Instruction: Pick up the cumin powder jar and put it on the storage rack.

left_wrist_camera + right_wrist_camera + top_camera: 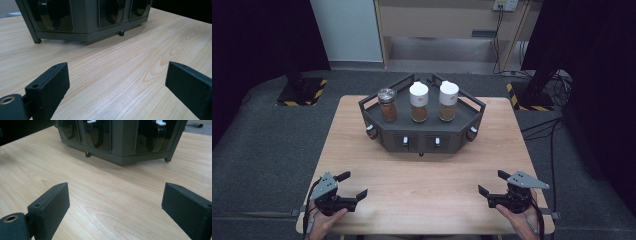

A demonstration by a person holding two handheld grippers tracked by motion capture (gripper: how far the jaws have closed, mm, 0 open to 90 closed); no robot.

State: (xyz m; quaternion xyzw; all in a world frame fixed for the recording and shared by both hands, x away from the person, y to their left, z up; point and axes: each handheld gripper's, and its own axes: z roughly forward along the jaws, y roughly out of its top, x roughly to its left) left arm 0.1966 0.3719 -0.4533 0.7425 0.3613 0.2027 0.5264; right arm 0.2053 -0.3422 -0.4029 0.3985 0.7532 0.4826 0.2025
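A dark grey angular rack [422, 134] stands at the far middle of the wooden table [422, 185]. On top of it are a silver-lidded spice jar [387, 105] and two white-capped jars [419, 102] [448, 101]. My left gripper [353, 185] rests low near the table's front left, jaws wide apart with nothing between them. My right gripper [492, 183] sits near the front right, also open and empty. In the left gripper view the rack's front [85, 22] lies ahead of the gripper [117, 80]; the right gripper view shows the rack [120, 140] beyond that gripper [115, 200].
The rack's front faces carry small white knobs [437, 142] and dark curved windows [97, 135]. Bare wood lies between the grippers and the rack. Black stands with striped bases [302, 92] flank the table on grey floor.
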